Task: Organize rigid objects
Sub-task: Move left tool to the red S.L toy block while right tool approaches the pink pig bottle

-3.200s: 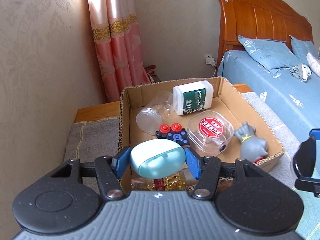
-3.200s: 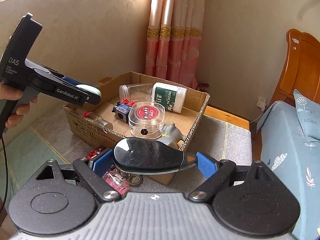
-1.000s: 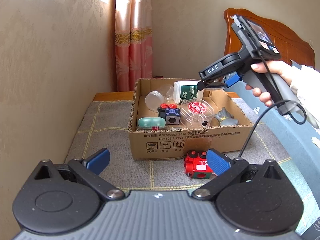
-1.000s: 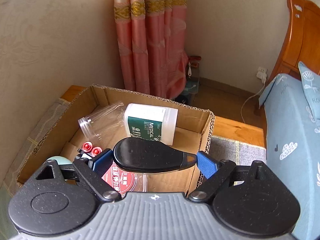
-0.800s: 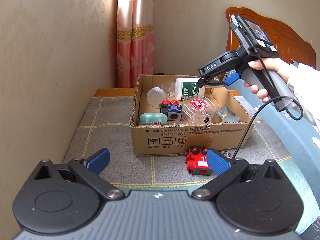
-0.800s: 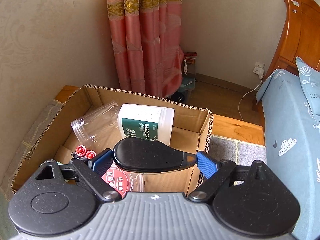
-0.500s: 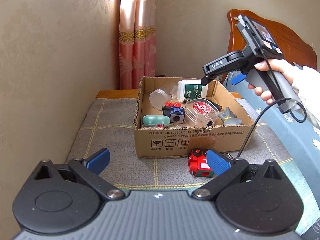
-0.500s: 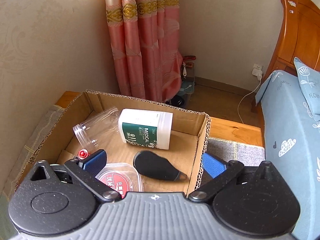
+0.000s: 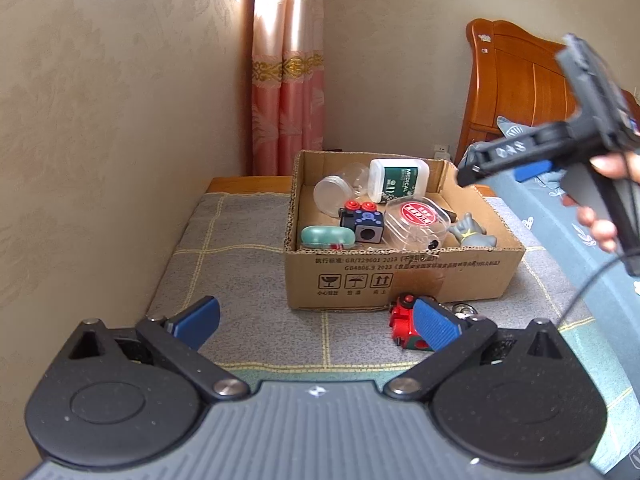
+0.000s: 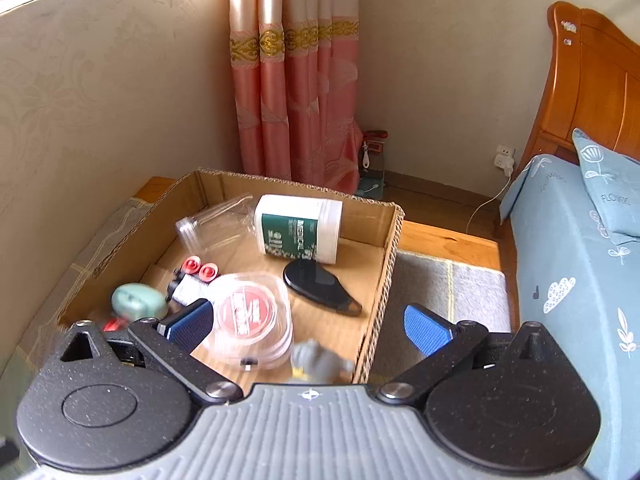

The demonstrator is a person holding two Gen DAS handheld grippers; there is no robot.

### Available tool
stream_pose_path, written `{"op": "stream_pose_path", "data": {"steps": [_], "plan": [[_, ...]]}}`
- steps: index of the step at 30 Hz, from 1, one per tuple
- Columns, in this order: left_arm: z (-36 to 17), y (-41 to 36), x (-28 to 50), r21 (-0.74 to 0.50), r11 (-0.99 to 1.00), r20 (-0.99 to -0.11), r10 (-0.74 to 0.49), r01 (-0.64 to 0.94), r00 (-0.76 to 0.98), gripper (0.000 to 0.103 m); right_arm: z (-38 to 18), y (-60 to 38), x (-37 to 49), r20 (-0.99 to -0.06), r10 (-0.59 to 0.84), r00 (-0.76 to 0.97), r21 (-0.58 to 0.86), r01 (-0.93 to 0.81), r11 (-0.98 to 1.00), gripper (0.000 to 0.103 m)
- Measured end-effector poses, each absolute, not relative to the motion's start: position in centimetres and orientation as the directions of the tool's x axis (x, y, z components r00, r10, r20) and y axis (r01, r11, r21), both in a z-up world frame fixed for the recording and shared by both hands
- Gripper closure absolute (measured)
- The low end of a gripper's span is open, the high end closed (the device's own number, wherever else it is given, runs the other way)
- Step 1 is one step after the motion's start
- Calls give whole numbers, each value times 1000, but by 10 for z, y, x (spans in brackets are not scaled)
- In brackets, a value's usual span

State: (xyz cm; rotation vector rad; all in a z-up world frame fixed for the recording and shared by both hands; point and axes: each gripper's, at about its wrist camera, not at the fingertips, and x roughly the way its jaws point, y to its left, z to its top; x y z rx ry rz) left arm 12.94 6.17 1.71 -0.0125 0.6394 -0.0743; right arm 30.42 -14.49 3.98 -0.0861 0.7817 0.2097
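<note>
Black teardrop case [image 10: 320,286] lies flat in cardboard box [image 10: 394,240], beside white bottle [image 10: 298,234]. Right tool [image 10: 308,326] above box, spread wide, empty. Left tool [image 9: 316,322] wide, empty; red toy [image 9: 402,326], partly hidden, near box's front wall.

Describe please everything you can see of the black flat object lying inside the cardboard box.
The black flat object is teardrop-shaped, smooth and slightly glossy, probably plastic, wide at one end and narrowing to a small tip that points toward the box's right wall. It lies flat on the floor of the cardboard box, just in front of the white bottle and beside the clear round container. No gripper touches it. In the left wrist view it is almost wholly hidden.
</note>
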Motion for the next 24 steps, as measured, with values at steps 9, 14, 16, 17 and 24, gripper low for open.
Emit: {"op": "stream_pose_path", "data": {"steps": [9,14,16,17,24], "plan": [[2,62,134,-22,999,-626,-51,47,778,1,4,-141,218,-682,170,712,17,-216,976,0],[-6,55,135,-15,998,-643,-61,67,763,1,-36,-129,207,-723,196,663,64,-218,974,0],[-9,53,134,-15,997,-648,-63,70,759,1,-46,-126,210,-730,192,655,78,-200,977,0],[-10,52,134,-13,997,-650,-64,73,757,1,-49,-125,210,-729,199,655,90,-197,976,0],[-15,47,139,11,996,-663,-57,85,746,1,-66,-130,211,-735,158,660,76,-151,986,0]]}}
